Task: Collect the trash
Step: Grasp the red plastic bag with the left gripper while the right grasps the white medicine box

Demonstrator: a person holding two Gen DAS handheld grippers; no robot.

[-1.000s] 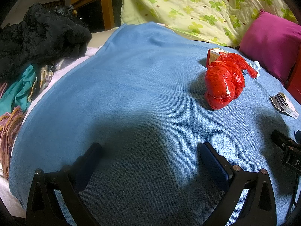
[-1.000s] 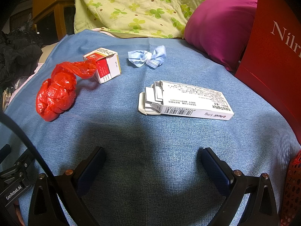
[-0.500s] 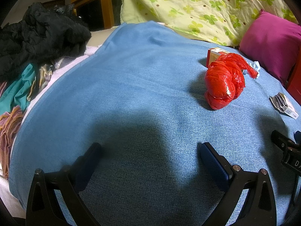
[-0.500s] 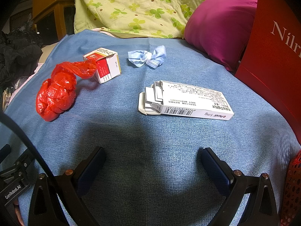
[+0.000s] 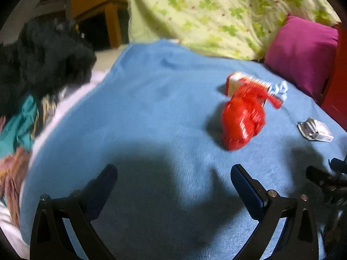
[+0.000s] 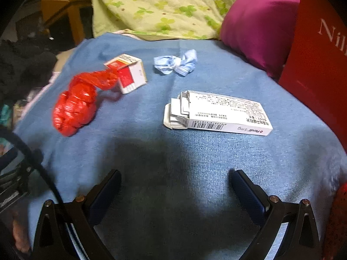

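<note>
Trash lies on a blue blanket. A knotted red plastic bag sits at the left, touching a red-and-white carton. Behind lies a crumpled light-blue face mask. A white medicine box with an open flap lies ahead of my right gripper, which is open and empty. My left gripper is also open and empty, with the red bag ahead to its right.
A magenta pillow and a green-patterned quilt lie at the back. A red box stands at the right. Dark and coloured clothes pile up off the blanket's left edge, before wooden furniture.
Both views have shifted and blurred slightly; the trash now sits a little further left in the left wrist view. Nothing has been taken hold of.
</note>
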